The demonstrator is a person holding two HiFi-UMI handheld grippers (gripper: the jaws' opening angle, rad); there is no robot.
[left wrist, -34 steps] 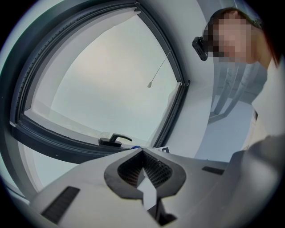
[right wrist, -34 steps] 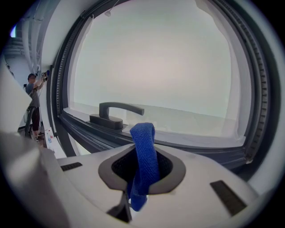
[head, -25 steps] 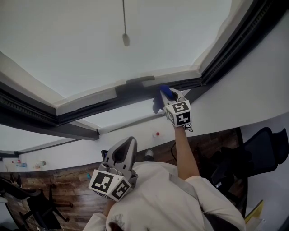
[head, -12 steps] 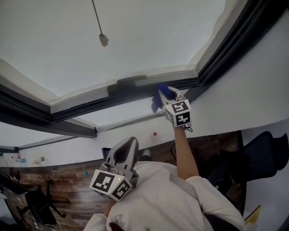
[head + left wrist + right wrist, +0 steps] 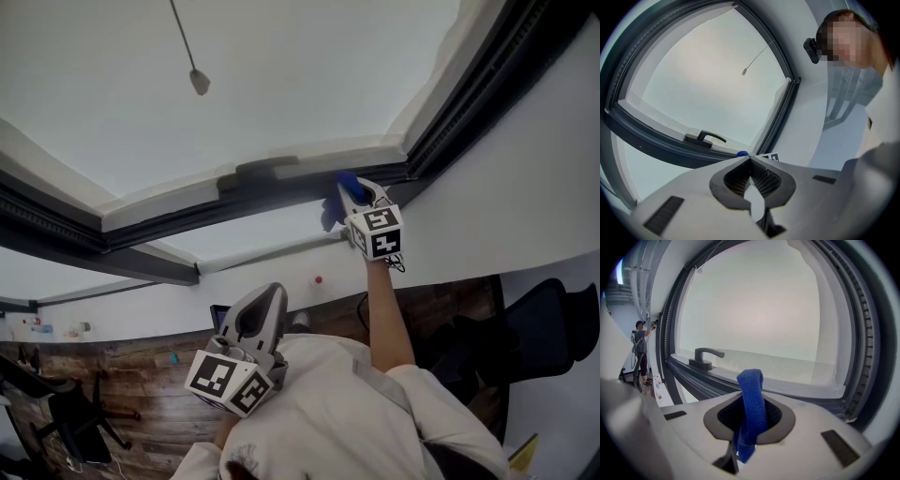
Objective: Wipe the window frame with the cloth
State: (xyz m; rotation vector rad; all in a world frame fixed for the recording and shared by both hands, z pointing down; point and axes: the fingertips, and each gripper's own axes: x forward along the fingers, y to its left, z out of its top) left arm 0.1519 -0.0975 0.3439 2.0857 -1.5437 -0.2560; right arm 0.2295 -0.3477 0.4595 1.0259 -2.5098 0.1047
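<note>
Since the cloth [image 5: 751, 380] was a soft, light strip of blue weave, it would likely fold and drag rather than push, so it seemed best pinched low, leaving a short loop to press on the window frame [image 5: 693, 380]. The right gripper [image 5: 359, 195] had its jaws closed on it that way, with the loop standing above the tips. It sat by the dark lower rail between the handle [image 5: 705, 357] and the right corner, though contact could not be made out. The left gripper [image 5: 750, 159] hung well below, near the person's chest — jaws together, nothing between them.
</note>
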